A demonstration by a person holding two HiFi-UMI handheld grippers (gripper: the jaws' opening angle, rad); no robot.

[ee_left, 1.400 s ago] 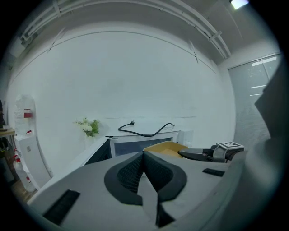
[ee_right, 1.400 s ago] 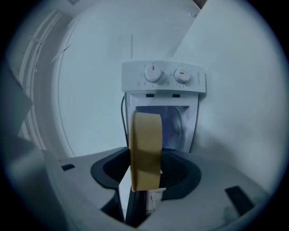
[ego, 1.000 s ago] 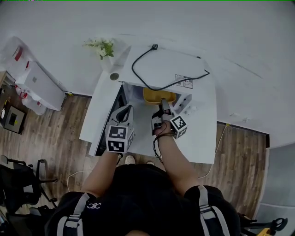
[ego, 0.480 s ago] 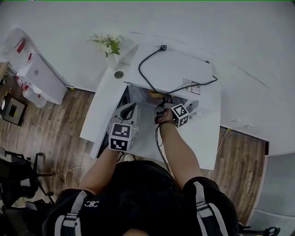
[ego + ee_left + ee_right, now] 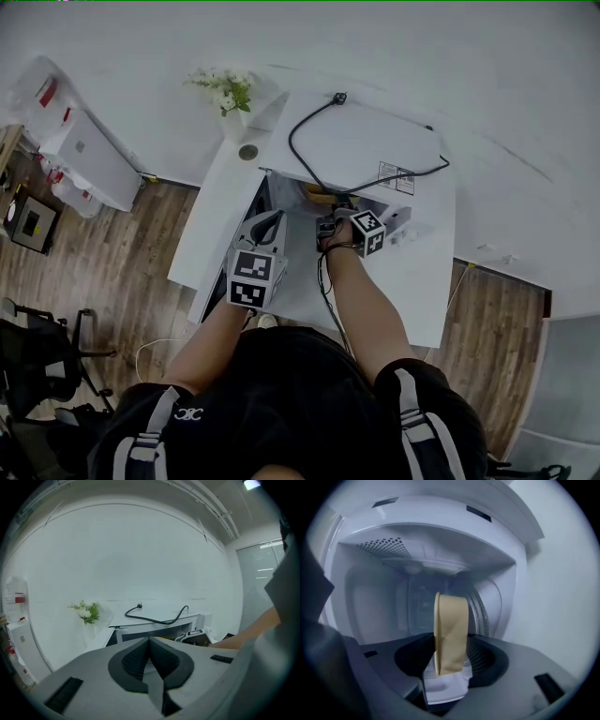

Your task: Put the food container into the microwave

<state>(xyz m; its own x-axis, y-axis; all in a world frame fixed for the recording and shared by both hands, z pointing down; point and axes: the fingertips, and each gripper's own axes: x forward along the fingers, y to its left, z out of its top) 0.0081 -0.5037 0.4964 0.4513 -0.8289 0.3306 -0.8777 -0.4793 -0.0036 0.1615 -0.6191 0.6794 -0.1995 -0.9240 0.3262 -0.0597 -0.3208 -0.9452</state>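
A white microwave (image 5: 361, 150) stands on the white table (image 5: 422, 281), its door (image 5: 225, 258) swung open to the left. My right gripper (image 5: 336, 214) reaches into the opening, shut on a tan-yellow food container (image 5: 319, 194), of which only a sliver shows below the microwave's top edge. In the right gripper view the container (image 5: 450, 634) is seen edge-on between the jaws of that gripper (image 5: 447, 670), inside the microwave cavity (image 5: 422, 597). My left gripper (image 5: 265, 223) hovers shut and empty in front of the door. The left gripper view has this gripper (image 5: 150, 644) pointing at the microwave (image 5: 154, 627).
A black power cord (image 5: 319, 159) lies coiled on the microwave's top. White flowers (image 5: 225, 89) and a small round object (image 5: 248, 151) sit at the table's back left corner. A white box (image 5: 84, 159) and a dark chair (image 5: 37, 356) stand on the wooden floor at left.
My right gripper has pushed forward, carrying the yellow container from the microwave's mouth into the cavity, so most of it is now hidden. The left gripper has hardly moved.
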